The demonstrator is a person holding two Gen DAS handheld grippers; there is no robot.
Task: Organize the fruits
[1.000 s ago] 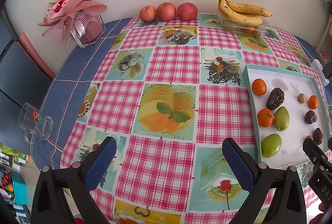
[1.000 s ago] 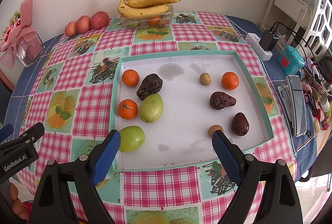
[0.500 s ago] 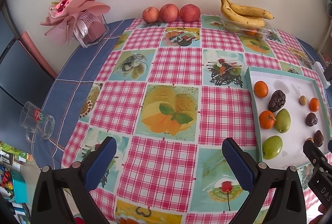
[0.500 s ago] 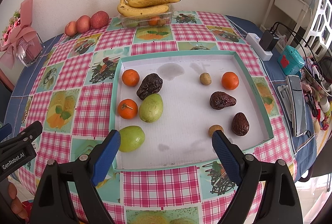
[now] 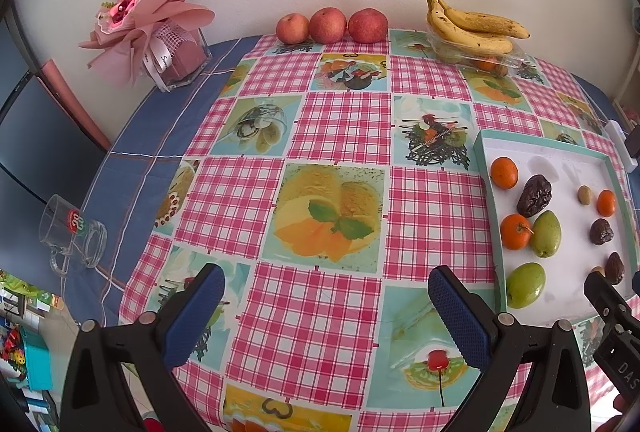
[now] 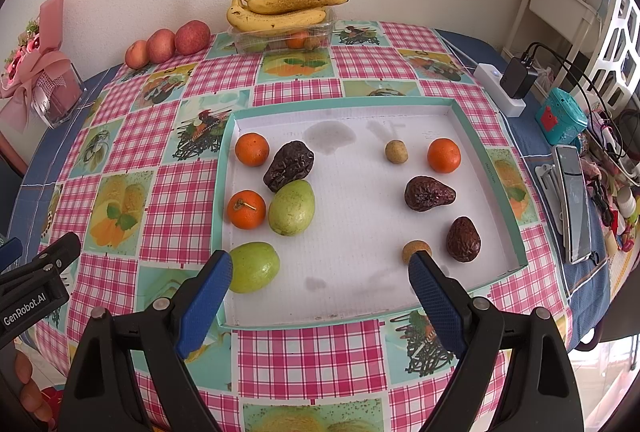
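A white tray with a teal rim point(image 6: 460, 113) point(image 5: 486, 167) holds loose fruit: three oranges point(image 6: 252, 149), two green fruits point(image 6: 291, 207), three dark wrinkled fruits point(image 6: 289, 164) and two small tan ones point(image 6: 396, 151). My right gripper point(image 6: 320, 272) hangs open above the tray's near edge, empty, between the near green fruit point(image 6: 254, 267) and a tan fruit point(image 6: 416, 250). My left gripper point(image 5: 326, 290) is open and empty over the checked tablecloth, left of the tray.
Three red apples point(image 5: 328, 25) and bananas point(image 5: 472, 25) on a clear box with fruit line the back wall. A bouquet in a glass vase point(image 5: 160, 27) stands back left, a glass mug point(image 5: 72, 232) left. Charger, phone point(image 6: 574, 199) and clutter crowd the right edge.
The left wrist view has drifted slightly down and right, so the table's far side sits lower in frame. The right gripper and the fruit have not moved.
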